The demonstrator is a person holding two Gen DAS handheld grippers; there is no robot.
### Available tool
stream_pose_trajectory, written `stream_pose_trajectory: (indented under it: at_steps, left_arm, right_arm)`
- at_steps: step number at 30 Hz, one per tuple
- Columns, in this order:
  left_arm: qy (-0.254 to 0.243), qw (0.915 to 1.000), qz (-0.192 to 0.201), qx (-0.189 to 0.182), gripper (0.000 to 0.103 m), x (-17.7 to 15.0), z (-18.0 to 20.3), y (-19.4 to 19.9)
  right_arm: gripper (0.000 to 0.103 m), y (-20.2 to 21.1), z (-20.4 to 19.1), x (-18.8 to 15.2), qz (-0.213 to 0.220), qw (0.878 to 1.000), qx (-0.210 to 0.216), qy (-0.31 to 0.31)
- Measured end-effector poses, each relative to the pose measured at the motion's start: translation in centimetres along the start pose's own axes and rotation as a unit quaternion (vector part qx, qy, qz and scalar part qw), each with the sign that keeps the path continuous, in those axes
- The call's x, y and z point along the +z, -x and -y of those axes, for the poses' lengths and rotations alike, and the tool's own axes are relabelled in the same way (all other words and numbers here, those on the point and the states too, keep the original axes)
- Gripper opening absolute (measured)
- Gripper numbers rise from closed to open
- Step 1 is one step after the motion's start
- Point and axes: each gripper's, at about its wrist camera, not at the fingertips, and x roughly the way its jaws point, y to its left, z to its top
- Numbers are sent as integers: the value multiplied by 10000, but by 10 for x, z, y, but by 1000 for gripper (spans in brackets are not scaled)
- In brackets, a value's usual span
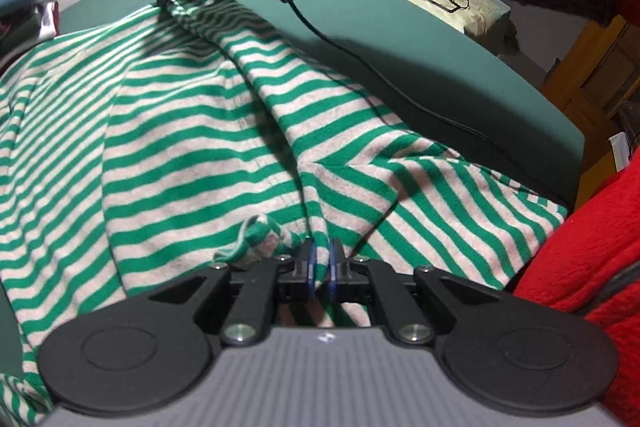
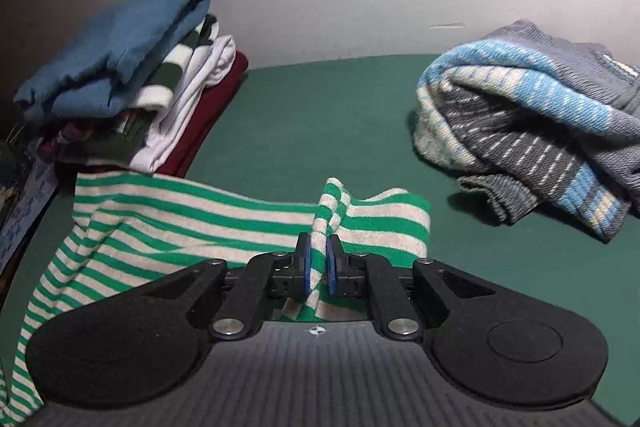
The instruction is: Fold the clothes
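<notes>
Gripping the green-and-white striped garment [image 1: 192,147] at two points, you hold it spread over the green tabletop [image 2: 320,115]. Your left gripper [image 1: 321,269] has its jaws closed on a bunched fold at the near edge. Your right gripper [image 2: 318,267] pinches another fold at the far edge, jaws clamped on cloth. A stack of folded clothes [image 2: 132,95] sits far left, a blue-grey knit sweater [image 2: 532,123] far right.

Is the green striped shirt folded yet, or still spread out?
Not folded: the striped shirt lies mostly spread on the green table, pinched by the left gripper and right gripper.
</notes>
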Motion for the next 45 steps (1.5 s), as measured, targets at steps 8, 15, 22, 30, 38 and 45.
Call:
stream_pose_trajectory:
  at_steps: [8, 15, 22, 30, 38, 45]
  left_arm:
    - [106, 9998, 82, 140, 14, 2, -10, 0]
    - [79, 9998, 43, 160, 22, 8, -13, -4]
    - [360, 9979, 464, 270, 42, 2, -27, 31]
    - [818, 9955, 370, 309, 55, -40, -48, 59]
    - [855, 9958, 263, -213, 57, -64, -27, 51]
    - [1194, 9919, 401, -148, 26, -72, -25, 43]
  right_arm:
    - [20, 2, 13, -9, -43, 9999, -114, 42]
    - [14, 3, 20, -20, 95, 9992, -362, 120]
    - [16, 85, -13, -56, 196, 9966, 162, 778]
    - [17, 213, -67, -197, -154, 9846, 333, 1707]
    - [27, 240, -144, -272, -127, 9750, 373, 2189]
    - [32, 221, -172, -256, 567, 9727, -51, 2251]
